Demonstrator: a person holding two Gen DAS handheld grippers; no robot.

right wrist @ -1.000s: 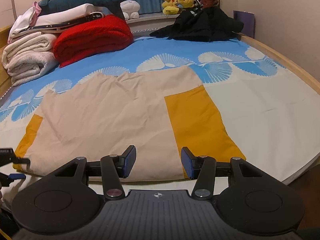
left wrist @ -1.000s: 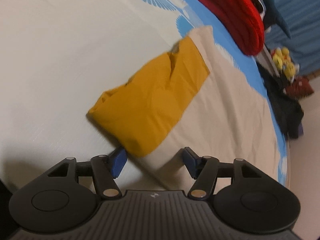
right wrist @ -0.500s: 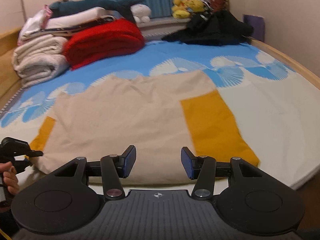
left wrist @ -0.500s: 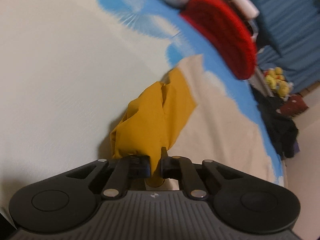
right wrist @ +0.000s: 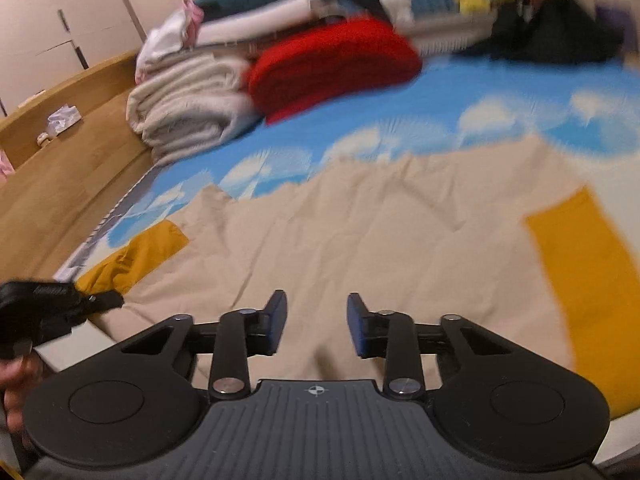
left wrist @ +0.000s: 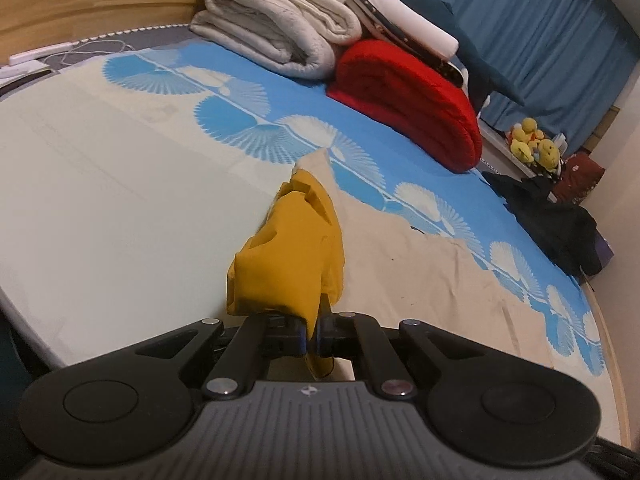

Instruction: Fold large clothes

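Beige garment's point(right wrist: 352, 240) mustard sleeve point(left wrist: 292, 256) (bunched) I pinch in my left hand-held gripper point(left wrist: 311, 336); right hand-held gripper point(right wrist: 317, 326) is closing, nothing between.

The left claw point(left wrist: 311, 338) is clamped on the mustard-yellow sleeve point(left wrist: 294, 264) of a beige garment point(left wrist: 420, 280), and the sleeve bunches up above the blue pads, a tail of yellow cloth hanging below them. The garment's beige body lies flat on the bed point(left wrist: 120, 208), spreading toward the bed's right edge. At the bed's far edge a folded red blanket point(left wrist: 408, 100) lies against a stack of rolled white blankets point(left wrist: 276, 28). A dark garment point(left wrist: 556, 220) sits near the far right corner.
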